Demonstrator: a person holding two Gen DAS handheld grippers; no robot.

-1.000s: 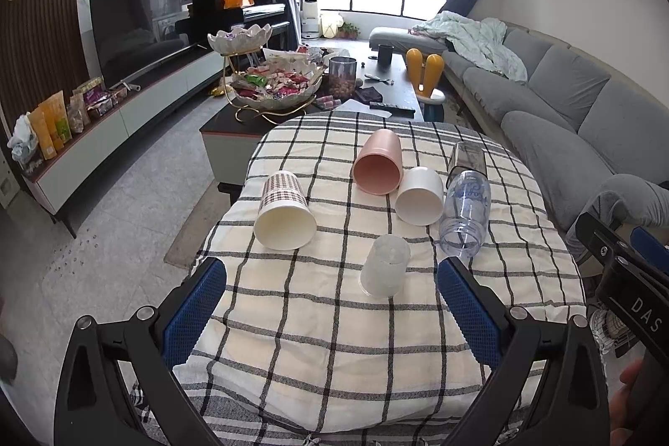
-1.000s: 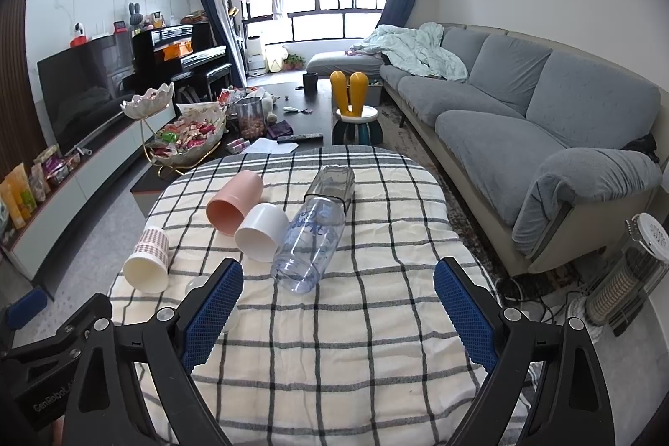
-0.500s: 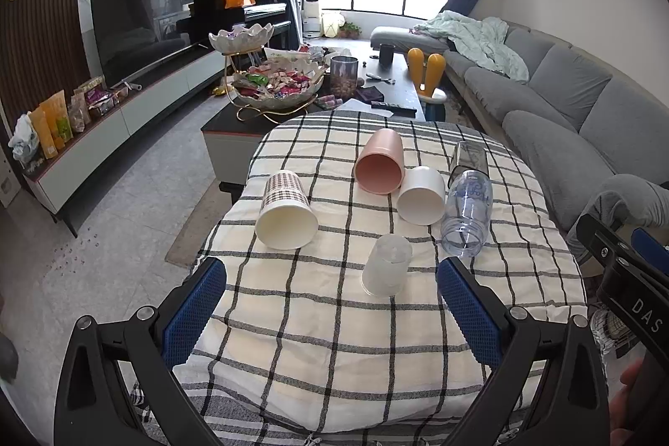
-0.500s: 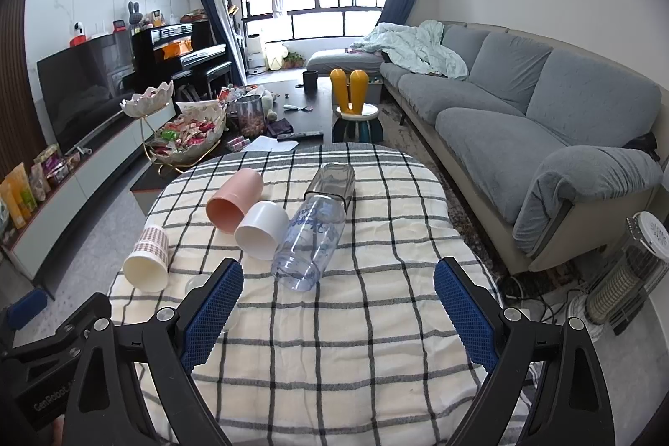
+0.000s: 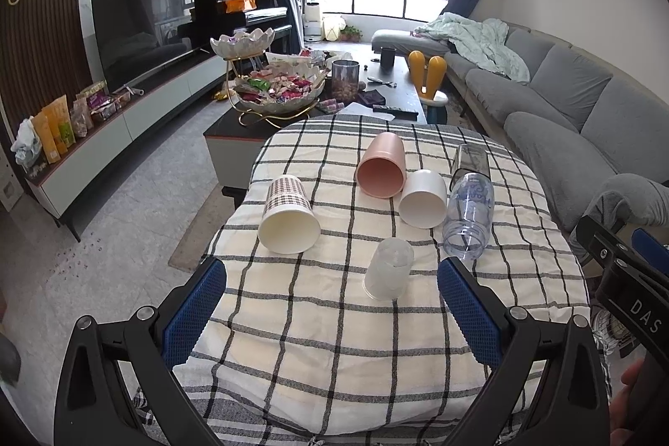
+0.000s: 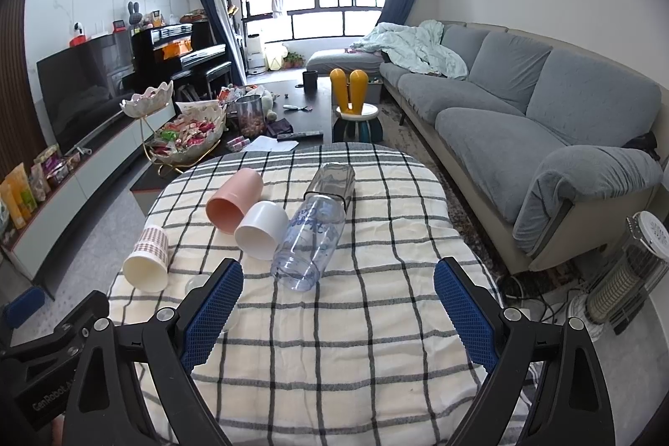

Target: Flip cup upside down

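Several cups lie on their sides on the checked tablecloth (image 5: 326, 329): a plaid paper cup (image 5: 288, 214), a pink cup (image 5: 381, 166), a white cup (image 5: 422, 198) and a clear plastic bottle-like cup (image 5: 467, 214). A small frosted cup (image 5: 389, 268) stands upside down nearest me. My left gripper (image 5: 330, 312) is open and empty, hovering just short of the frosted cup. My right gripper (image 6: 336, 314) is open and empty, near the table's front edge, with the clear cup (image 6: 311, 233) ahead of it. The frosted cup (image 6: 196, 284) is partly hidden behind its left finger.
A dark coffee table (image 5: 389, 103) with a snack bowl stand (image 5: 276, 86) is beyond the round table. A grey sofa (image 6: 522, 120) runs along the right. A TV unit (image 5: 138, 111) is at the left. A heater (image 6: 627, 270) stands on the floor at right.
Both views have shifted very slightly; the left gripper has edged a little toward the table. No cup has moved.
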